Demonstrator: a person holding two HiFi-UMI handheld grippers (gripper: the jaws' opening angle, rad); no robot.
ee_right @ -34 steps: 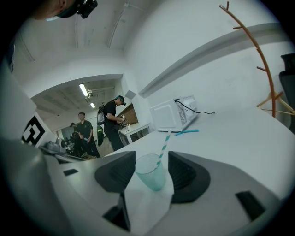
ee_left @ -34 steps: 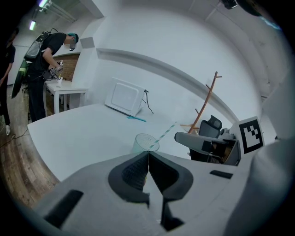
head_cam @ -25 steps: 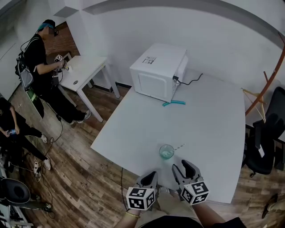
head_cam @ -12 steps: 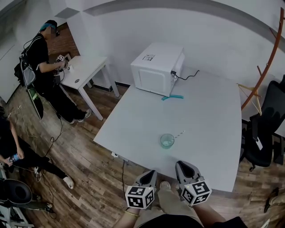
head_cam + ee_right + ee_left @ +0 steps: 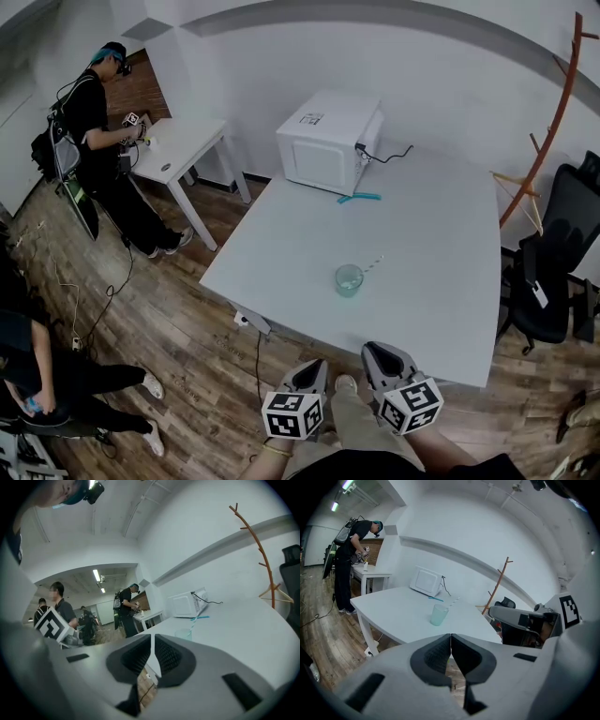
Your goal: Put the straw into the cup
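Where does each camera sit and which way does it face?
Head view: on the head, steeply down at table and cup; left gripper, right gripper at bottom.
Left gripper view: on left gripper, along its shut jaws toward the cup; right gripper at right.
Right gripper view: on right gripper, along its shut jaws toward the cup; left gripper at left.
Shared: cup, microwave.

- Two grippers: left gripper, right gripper
- One cup
- One straw
- One teal stick
- One microwave
- Two tables
- One chair
- One coat rack
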